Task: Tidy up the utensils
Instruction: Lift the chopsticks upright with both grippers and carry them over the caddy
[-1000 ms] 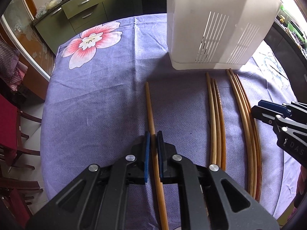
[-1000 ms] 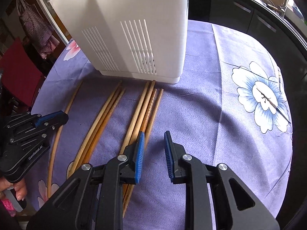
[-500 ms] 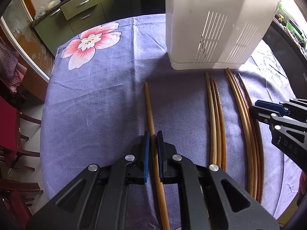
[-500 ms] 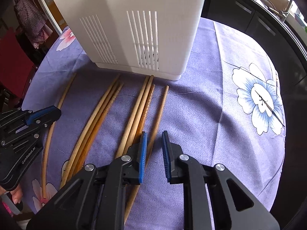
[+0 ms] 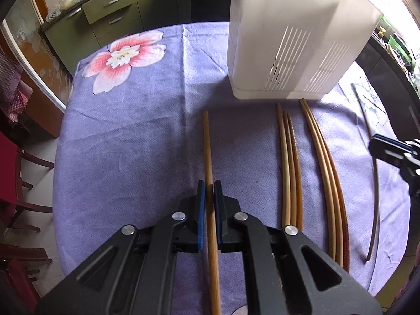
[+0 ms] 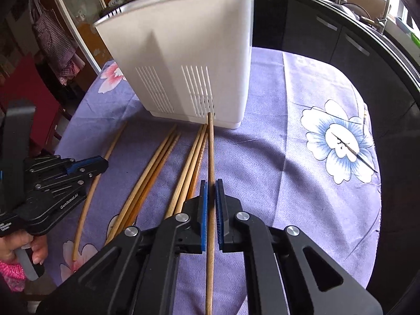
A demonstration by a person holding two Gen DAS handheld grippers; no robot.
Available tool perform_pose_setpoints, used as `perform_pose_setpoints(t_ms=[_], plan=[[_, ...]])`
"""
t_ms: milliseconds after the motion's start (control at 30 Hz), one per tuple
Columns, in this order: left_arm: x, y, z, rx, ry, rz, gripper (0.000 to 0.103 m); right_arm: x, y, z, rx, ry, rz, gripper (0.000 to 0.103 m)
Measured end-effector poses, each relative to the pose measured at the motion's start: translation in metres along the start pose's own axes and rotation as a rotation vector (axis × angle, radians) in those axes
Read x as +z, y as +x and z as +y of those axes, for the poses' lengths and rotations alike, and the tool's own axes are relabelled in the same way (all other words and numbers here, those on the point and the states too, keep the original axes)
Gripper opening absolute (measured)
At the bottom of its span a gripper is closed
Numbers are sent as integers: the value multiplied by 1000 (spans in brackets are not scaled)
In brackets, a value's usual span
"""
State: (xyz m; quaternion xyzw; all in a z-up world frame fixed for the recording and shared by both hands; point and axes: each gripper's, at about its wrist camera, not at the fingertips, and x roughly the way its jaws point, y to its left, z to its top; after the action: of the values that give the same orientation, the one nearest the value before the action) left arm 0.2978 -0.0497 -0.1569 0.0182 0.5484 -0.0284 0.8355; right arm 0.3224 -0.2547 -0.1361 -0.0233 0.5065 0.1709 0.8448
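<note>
Several wooden chopsticks lie on a purple flowered tablecloth (image 5: 126, 141) before a tall white slotted utensil holder (image 5: 291, 39), which also shows in the right wrist view (image 6: 189, 52). My left gripper (image 5: 209, 187) is shut on a single chopstick (image 5: 208, 147) at the left of the row, low over the cloth. My right gripper (image 6: 211, 187) is shut on another chopstick (image 6: 210, 144) and holds it lifted, its tip pointing at the holder's base. That lifted chopstick (image 5: 374, 183) shows dark in the left wrist view. Two bundles (image 5: 290, 162) (image 5: 326, 173) lie between the grippers.
The table's edges fall away on the left (image 5: 56, 157) and right (image 6: 378, 210). Green drawers (image 5: 110, 8) stand behind, dark cabinets (image 6: 328, 39) at the right, red chairs (image 5: 10, 173) at the left. A thin dark stick (image 6: 351, 151) lies on the blue flower.
My right gripper closed on a chopstick from the right bundle and lifted it off the cloth. My left gripper stayed shut on its chopstick and barely moved.
</note>
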Motion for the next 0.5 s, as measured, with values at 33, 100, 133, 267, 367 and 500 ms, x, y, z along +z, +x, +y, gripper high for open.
perform_pose_setpoints(t_ms=[33, 100, 133, 267, 367, 500], plan=[[0, -4, 1, -4, -2, -10, 6, -2, -10, -1, 6, 0, -17, 6], [1, -16, 3, -13, -4, -35, 6, -6, -28, -3, 13, 2, -51, 6], [1, -22, 3, -15, -6, -46, 6, -10, -38, -5, 15, 2, -66, 6], [1, -51, 3, -23, -2, -106, 6, -23, -69, -14, 24, 9, -114, 6], [-2, -70, 1, -25, 6, -141, 6, -30, -84, -20, 26, 12, -134, 6], [-6, -89, -2, -35, 17, -171, 6, -39, -98, -17, 32, 6, -157, 6]])
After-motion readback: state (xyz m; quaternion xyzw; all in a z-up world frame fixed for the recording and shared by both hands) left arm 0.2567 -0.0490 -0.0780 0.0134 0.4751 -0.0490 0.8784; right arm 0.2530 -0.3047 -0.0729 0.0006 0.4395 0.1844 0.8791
